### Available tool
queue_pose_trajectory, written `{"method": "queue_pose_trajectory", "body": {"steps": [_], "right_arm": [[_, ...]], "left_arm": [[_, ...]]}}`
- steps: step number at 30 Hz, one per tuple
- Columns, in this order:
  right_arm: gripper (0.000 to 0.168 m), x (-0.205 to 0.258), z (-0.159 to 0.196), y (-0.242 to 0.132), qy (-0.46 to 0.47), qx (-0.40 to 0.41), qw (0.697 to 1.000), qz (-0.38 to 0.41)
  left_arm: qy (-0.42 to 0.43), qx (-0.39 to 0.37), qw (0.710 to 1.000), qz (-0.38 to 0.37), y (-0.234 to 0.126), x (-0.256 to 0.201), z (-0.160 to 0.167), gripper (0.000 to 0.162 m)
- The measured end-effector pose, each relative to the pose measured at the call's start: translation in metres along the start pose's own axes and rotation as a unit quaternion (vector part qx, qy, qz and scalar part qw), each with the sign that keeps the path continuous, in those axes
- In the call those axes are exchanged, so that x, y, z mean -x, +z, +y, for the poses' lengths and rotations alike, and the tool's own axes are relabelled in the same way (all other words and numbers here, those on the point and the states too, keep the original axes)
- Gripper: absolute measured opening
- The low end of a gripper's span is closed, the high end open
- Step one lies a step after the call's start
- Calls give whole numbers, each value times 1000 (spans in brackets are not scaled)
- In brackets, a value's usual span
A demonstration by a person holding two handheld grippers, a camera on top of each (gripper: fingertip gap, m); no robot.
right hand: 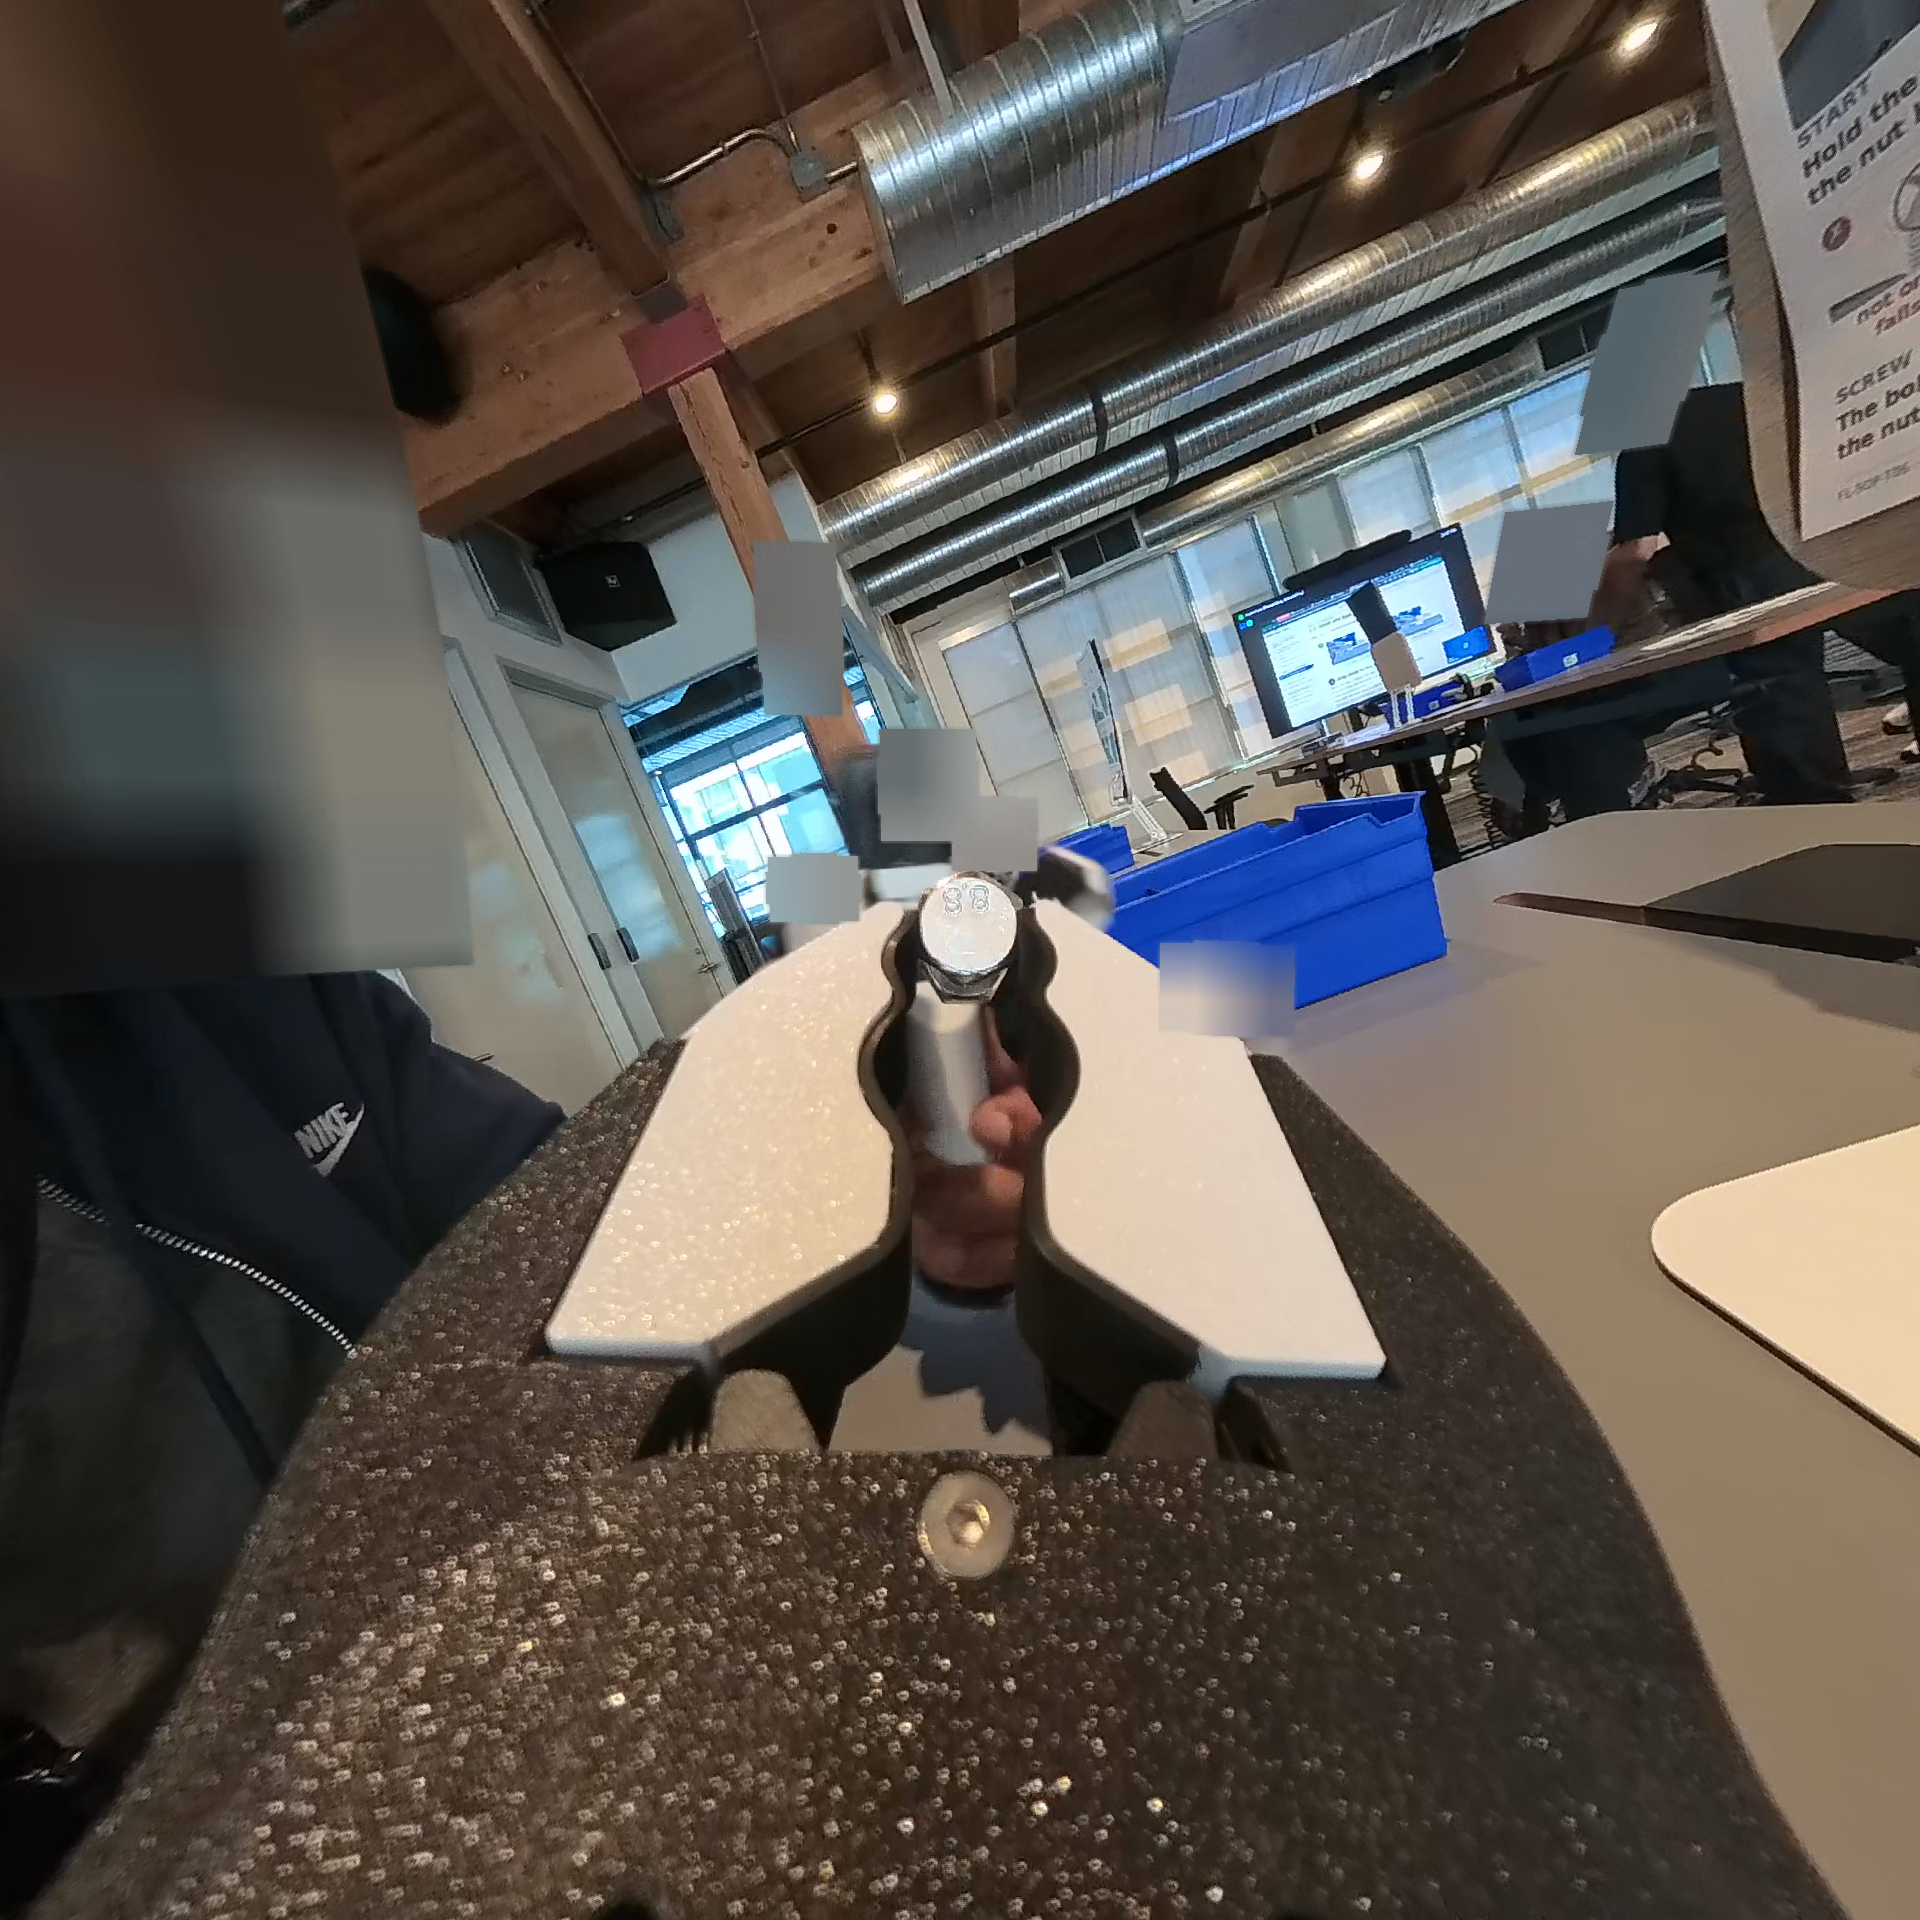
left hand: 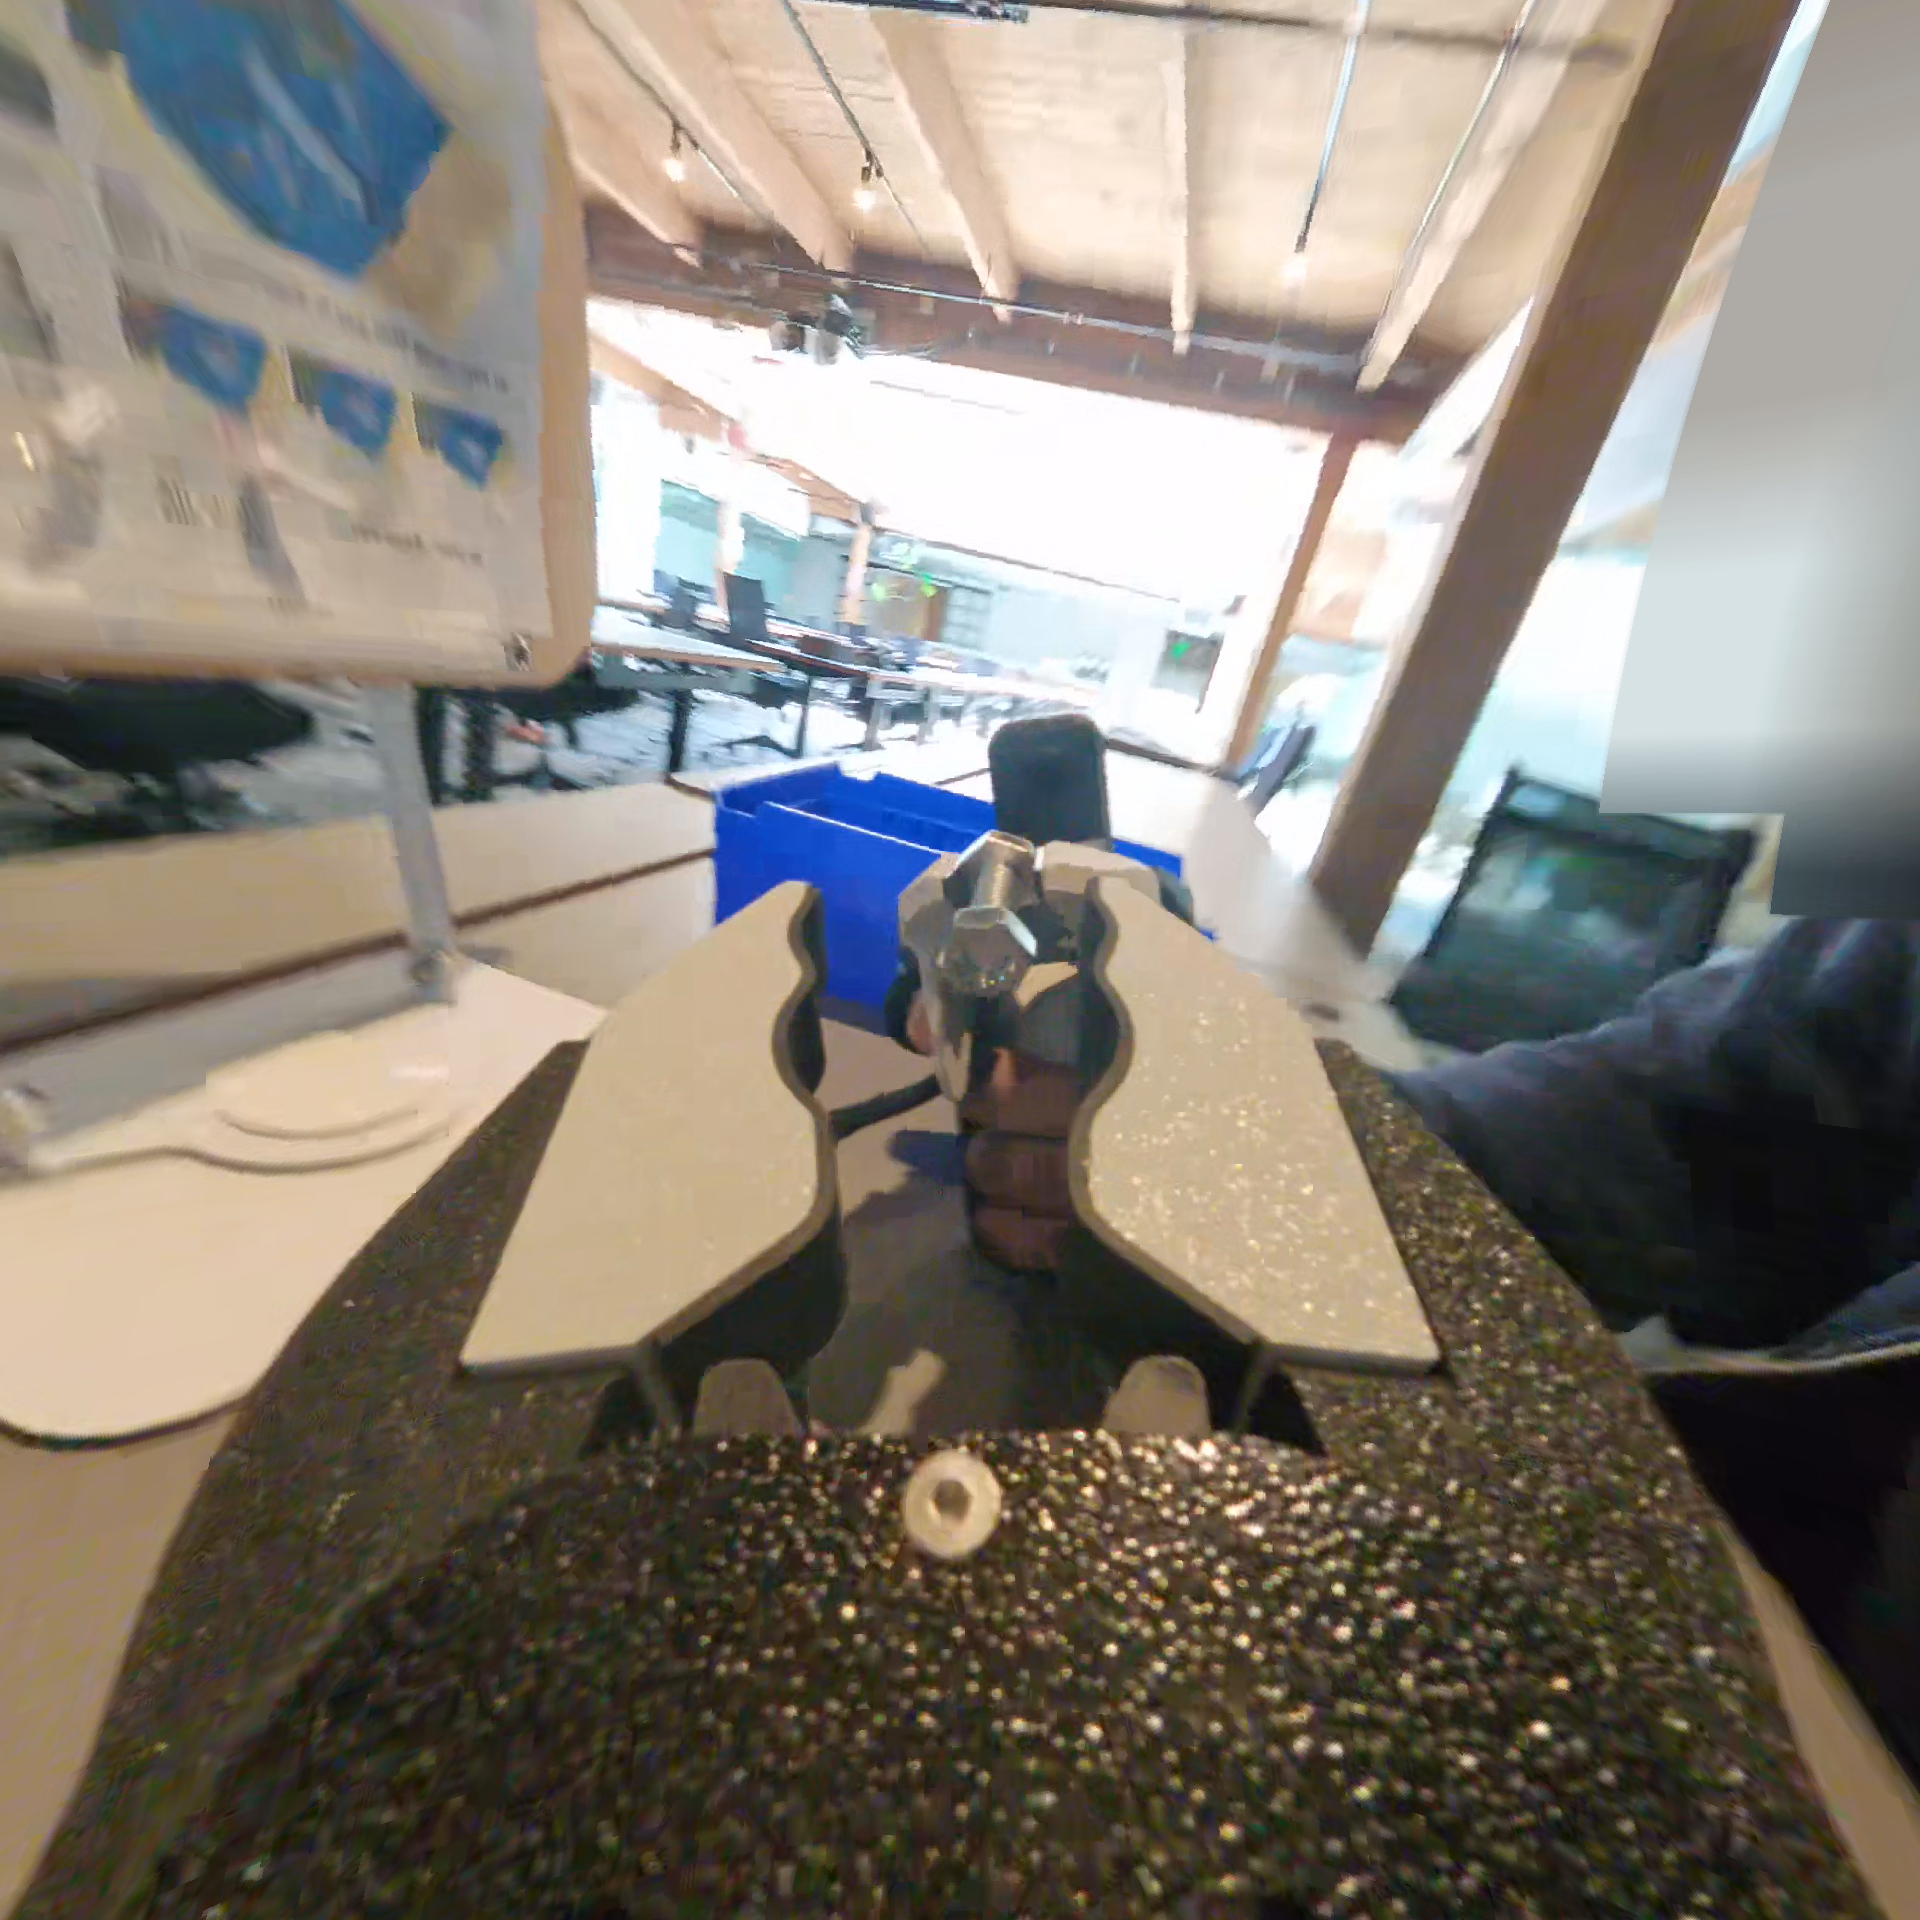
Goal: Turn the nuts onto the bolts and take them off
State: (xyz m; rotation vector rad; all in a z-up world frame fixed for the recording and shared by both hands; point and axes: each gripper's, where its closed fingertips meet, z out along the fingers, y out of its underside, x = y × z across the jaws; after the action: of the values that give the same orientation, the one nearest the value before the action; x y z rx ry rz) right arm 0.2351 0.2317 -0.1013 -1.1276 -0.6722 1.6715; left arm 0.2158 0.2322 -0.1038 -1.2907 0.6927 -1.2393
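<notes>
Right claw [right hand: 961, 997] clamps bolt [right hand: 951, 1049]; left claw [left hand: 951, 935] spread wide.

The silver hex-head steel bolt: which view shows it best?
The right wrist view: the silver hex-head steel bolt sits sharp and close in the right gripper, head and smooth shank visible. The left wrist view shows it farther off, partly hidden, threaded end toward the open left gripper.

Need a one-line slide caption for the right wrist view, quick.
Right gripper shut on a steel bolt, head toward the camera, blue bin behind on the grey table.
</notes>
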Motion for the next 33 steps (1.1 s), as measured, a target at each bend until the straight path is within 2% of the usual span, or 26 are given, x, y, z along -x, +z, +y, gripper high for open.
{"method": "queue_pose_trajectory", "body": {"steps": [2,5,8,10,12,14,17,18,19,21,22,23,25,28,30,33], "right_arm": [[17,0,1,0,0,1,1000,0],[17,-1,1,0,-2,2,1000,2],[17,-1,2,1,-7,7,1000,5],[17,0,5,2,-13,14,1000,6],[17,0,5,2,-14,14,1000,6],[17,-1,5,2,-13,14,1000,6],[17,0,4,2,-5,8,1000,1],[17,0,4,2,-3,6,1000,-1],[17,1,4,2,-3,6,1000,-1],[17,0,5,3,0,5,1000,0],[17,1,4,3,2,3,1000,-2],[17,1,4,2,3,0,1000,-2],[17,0,2,1,5,-4,1000,-1],[17,-1,0,0,5,-9,1000,0],[17,-1,-1,0,3,-9,1000,1],[17,-2,-1,-1,4,-9,1000,2]], "left_arm": [[-72,0,997,22,0,2,4,45],[-129,15,990,51,3,-2,11,44],[-163,27,984,62,6,-5,17,36],[-176,23,982,69,6,-7,18,20],[-165,24,984,65,6,-7,18,18],[-103,31,993,45,6,-6,19,18],[95,54,994,-16,6,-5,19,18],[189,64,979,-43,6,-5,19,18],[287,74,953,-71,6,-3,19,18],[453,92,879,-121,5,-1,17,18],[501,96,849,-138,4,-1,17,22],[513,92,842,-142,5,-2,16,26],[436,63,890,-116,7,-9,14,35],[254,28,965,-63,7,-11,7,49],[138,22,990,-36,7,-8,6,51],[12,15,1000,-9,6,-2,9,48]]}}
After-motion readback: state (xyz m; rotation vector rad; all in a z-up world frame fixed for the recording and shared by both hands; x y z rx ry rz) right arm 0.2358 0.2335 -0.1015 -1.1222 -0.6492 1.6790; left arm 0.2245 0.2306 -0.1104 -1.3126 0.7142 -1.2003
